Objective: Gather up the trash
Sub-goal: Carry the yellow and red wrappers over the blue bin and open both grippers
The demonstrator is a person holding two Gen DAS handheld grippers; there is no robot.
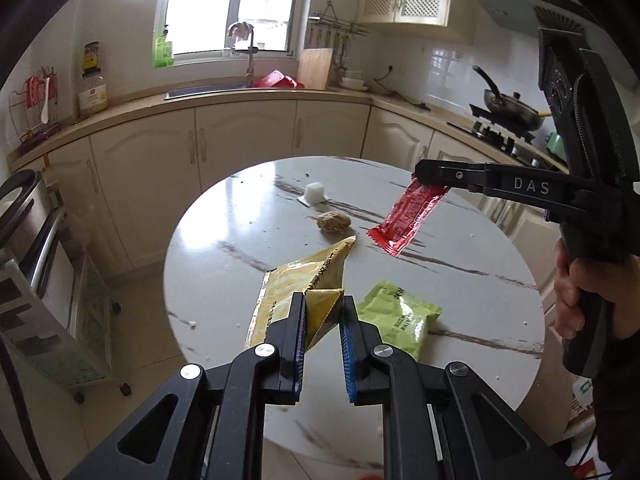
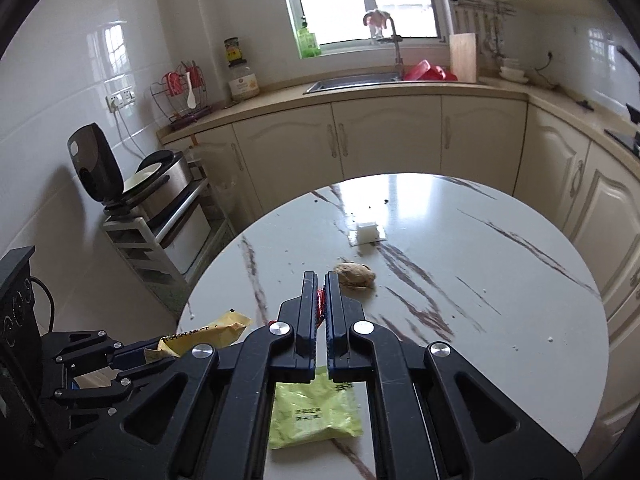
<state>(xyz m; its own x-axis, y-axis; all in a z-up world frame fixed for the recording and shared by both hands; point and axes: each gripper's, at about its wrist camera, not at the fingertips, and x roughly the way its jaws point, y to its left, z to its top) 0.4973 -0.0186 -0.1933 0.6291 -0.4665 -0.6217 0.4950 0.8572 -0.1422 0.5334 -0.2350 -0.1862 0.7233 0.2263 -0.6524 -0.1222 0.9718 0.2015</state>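
Trash wrappers rise off the round white marble-patterned table (image 1: 460, 280): at left, the left gripper (image 1: 322, 304) is clenched on a crumpled yellow foil snack bag (image 1: 304, 280), lifted above the table's near edge. Just right of it, a flat lime-green plastic packet (image 1: 400, 316) lies on the table. Farther back sit a brown lump, possibly a walnut (image 1: 334, 222), and a small white cube (image 1: 315, 193). At right, the right gripper (image 1: 418, 174) pinches a long red plastic wrapper (image 1: 408, 216), dangling above the table.
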